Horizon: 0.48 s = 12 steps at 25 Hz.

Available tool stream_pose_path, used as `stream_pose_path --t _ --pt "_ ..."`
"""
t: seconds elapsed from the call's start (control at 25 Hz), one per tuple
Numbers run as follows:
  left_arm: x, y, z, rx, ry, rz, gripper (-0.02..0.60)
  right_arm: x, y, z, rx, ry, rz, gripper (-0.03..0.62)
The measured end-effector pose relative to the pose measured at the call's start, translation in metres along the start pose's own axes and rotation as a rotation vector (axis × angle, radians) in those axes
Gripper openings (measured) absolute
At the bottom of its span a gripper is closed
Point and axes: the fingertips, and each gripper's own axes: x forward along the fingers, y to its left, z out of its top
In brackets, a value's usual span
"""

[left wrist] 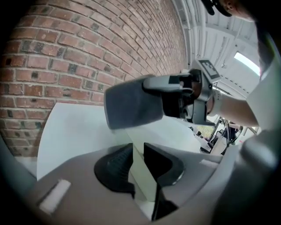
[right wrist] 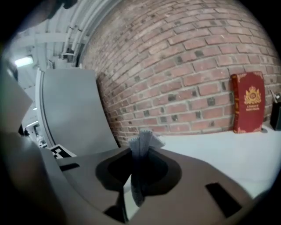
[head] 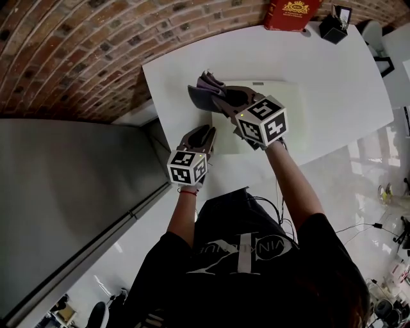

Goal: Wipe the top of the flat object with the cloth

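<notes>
A flat white object (head: 285,96) lies on the white table (head: 339,83). My right gripper (head: 206,95) hovers over its far left corner, shut on a small grey cloth (head: 209,79) that sticks up from between the jaws as a folded strip (right wrist: 141,147). My left gripper (head: 204,133) sits at the flat object's near left edge. In the left gripper view its jaws (left wrist: 137,156) stand slightly apart, open, with the flat object's pale edge (left wrist: 139,173) between them. The right gripper's grey body (left wrist: 131,105) looms just above.
A red book (head: 291,14) leans against the brick wall (head: 96,45) at the table's far edge, with a black holder (head: 334,27) beside it. A grey panel (head: 64,192) runs along the table's left side. Cables and clutter lie on the floor at right.
</notes>
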Motion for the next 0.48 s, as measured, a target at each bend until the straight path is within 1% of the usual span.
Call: stream_pose_path --t 0.12,0.2,0.24,0.32,0.4,0.48 --pt "0.002 -0.007 0.0 0.02 0.016 -0.042 0.089 0.008 -0.036 -0.04 0.109 0.154 -0.107 0.05" --pt "0.006 -0.009 -0.006 0.051 0.054 -0.032 0.092 0.008 -0.052 -0.058 0.131 0.221 -0.159 0.051" --pt "0.007 -0.008 -0.008 0.062 0.066 -0.021 0.092 0.008 -0.057 -0.065 0.121 0.249 -0.174 0.051" --pt "0.007 -0.007 -0.008 0.061 0.073 -0.007 0.091 0.007 -0.062 -0.074 0.078 0.293 -0.192 0.051" --pt "0.007 -0.007 -0.008 0.049 0.072 -0.002 0.091 0.004 -0.066 -0.078 0.04 0.319 -0.201 0.05" --pt "0.007 -0.007 -0.008 0.045 0.071 0.005 0.089 -0.001 -0.071 -0.081 0.026 0.333 -0.214 0.051"
